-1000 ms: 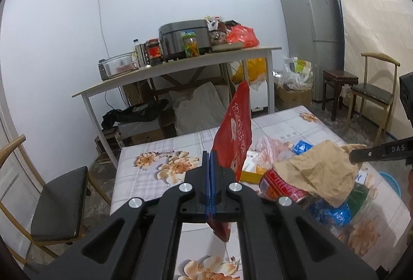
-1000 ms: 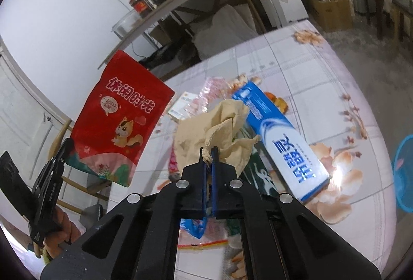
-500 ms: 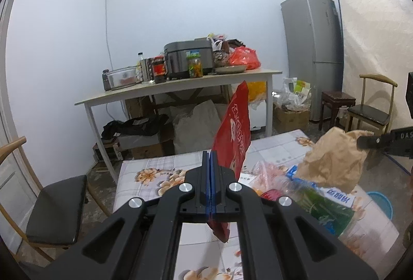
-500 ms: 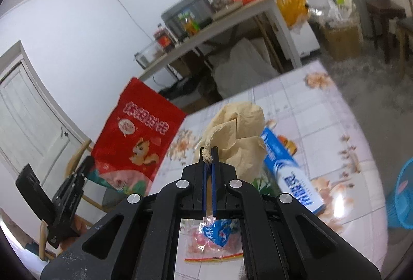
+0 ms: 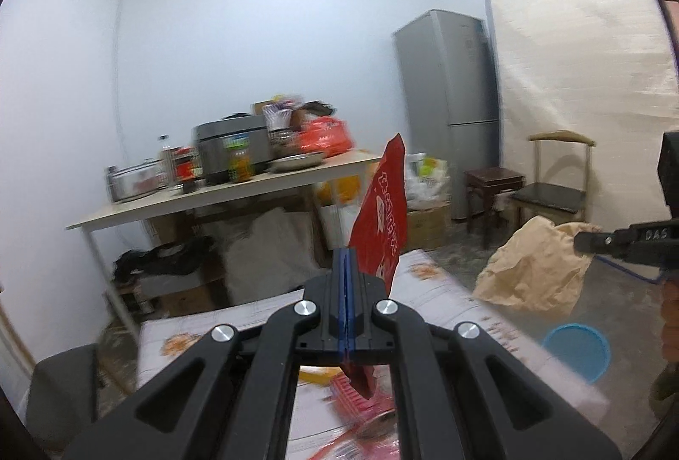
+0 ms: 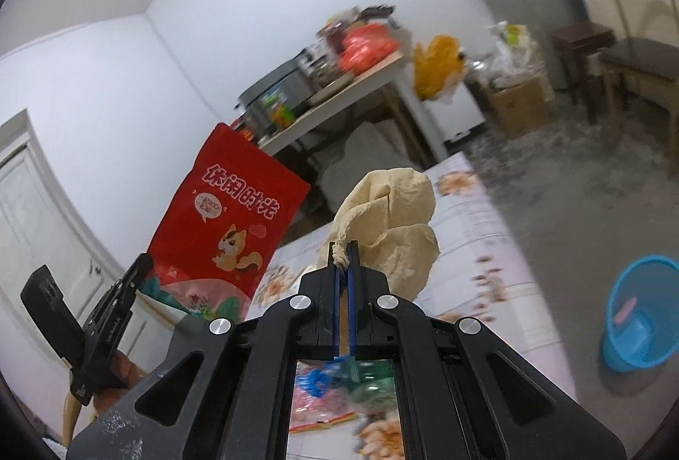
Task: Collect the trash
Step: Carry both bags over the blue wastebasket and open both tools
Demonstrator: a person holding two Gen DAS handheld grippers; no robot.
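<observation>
The left gripper [image 5: 347, 260] is clamped on the lower edge of a red snack pouch [image 5: 380, 214], which stands upright just above the middle of the left wrist view. The right gripper [image 6: 344, 254] is pinched on a twisted corner of a crumpled brown paper bag [image 6: 392, 220] at the centre of the right wrist view. Both pieces of trash hang clear of the floral tablecloth [image 6: 475, 231], so the step in hand looks like carrying them to the blue bin [image 6: 641, 315], which stands on the floor at the lower right of the right wrist view and holds a small pink scrap. To do this well, keep both jaws closed until each piece is directly over the bin's mouth, since the pouch is held by a thin edge and the bag by a small knot of paper; either could slip if swung fast. The paper bag is nearer the bin, so it probably should go first, lowered close to the rim before release so that it does not catch air and drift onto the floor. The pouch is broad and stiff; tipping it end-on over the opening should help it drop in rather than bridge the rim. More wrappers [image 6: 339, 388] remain on the table at the lower centre of that view, so further trips seem needed.
</observation>
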